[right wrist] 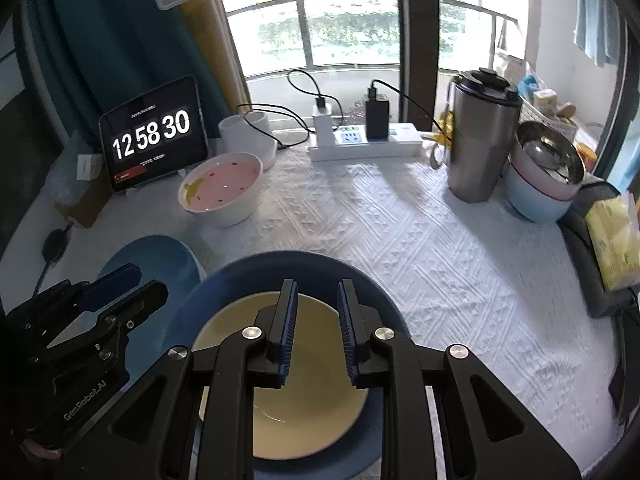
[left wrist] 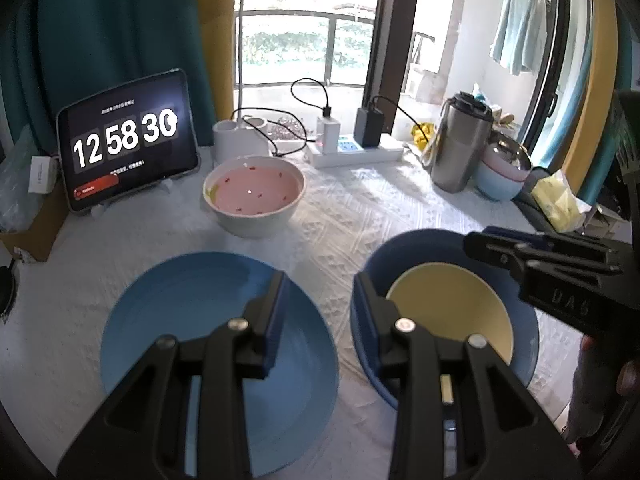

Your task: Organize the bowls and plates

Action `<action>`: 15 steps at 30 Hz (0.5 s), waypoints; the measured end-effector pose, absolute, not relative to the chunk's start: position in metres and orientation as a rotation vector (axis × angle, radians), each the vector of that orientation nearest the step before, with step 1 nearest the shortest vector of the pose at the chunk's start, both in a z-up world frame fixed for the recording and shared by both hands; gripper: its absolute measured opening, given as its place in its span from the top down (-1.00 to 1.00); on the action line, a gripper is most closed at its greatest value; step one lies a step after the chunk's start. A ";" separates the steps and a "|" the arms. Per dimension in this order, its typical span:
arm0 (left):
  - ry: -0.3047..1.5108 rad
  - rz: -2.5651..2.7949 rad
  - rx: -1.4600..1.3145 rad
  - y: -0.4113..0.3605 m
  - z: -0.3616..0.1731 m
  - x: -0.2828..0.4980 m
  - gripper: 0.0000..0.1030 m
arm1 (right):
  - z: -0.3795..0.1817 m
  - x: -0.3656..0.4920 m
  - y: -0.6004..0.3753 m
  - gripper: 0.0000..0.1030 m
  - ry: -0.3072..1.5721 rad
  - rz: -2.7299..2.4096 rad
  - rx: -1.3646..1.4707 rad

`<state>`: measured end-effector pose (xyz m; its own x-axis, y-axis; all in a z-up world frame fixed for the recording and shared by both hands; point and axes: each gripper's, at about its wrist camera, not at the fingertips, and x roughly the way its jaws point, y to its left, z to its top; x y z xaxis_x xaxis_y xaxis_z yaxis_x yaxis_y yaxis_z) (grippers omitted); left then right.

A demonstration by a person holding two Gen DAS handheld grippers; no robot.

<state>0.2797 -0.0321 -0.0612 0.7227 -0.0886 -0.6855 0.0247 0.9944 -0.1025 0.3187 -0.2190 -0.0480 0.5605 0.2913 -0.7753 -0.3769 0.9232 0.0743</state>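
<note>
Stacking step in hand. Cream plate (right wrist: 304,364) sat inside dark blue bowl (right wrist: 240,280) near front edge of table (right wrist: 440,248); light blue plate (left wrist: 192,320) lay just left of it; pink bowl (left wrist: 254,194) toward back edge. Left gripper (left wrist: 320,304) wide open, empty, between plate and bowl. Right gripper (right wrist: 316,320) part open above cream plate — gripped nothing. Next, likely: gather light blue plate into stack — needs rim pinch.

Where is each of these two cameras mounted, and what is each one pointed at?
Left wrist: on the left gripper, above the light blue plate; right gripper and hand show.
Right wrist: on the right gripper, over the yellow plate in the dark blue bowl; left gripper shows.
Shared: pink bowl, tablet clock.
</note>
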 end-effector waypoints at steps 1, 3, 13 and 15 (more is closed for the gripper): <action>0.758 -0.065 -0.090 -0.032 -0.060 0.280 0.32 | -0.047 0.319 -0.216 0.57 0.892 0.401 -0.110; 0.753 -0.074 -0.095 -0.029 -0.059 0.282 0.32 | -0.046 0.320 -0.211 0.57 0.891 0.405 -0.119; 0.741 -0.079 -0.147 -0.009 -0.057 0.293 0.15 | -0.042 0.326 -0.181 0.57 0.898 0.423 -0.156; 0.736 -0.077 -0.164 -0.002 -0.057 0.295 0.12 | -0.041 0.329 -0.175 0.49 0.899 0.425 -0.162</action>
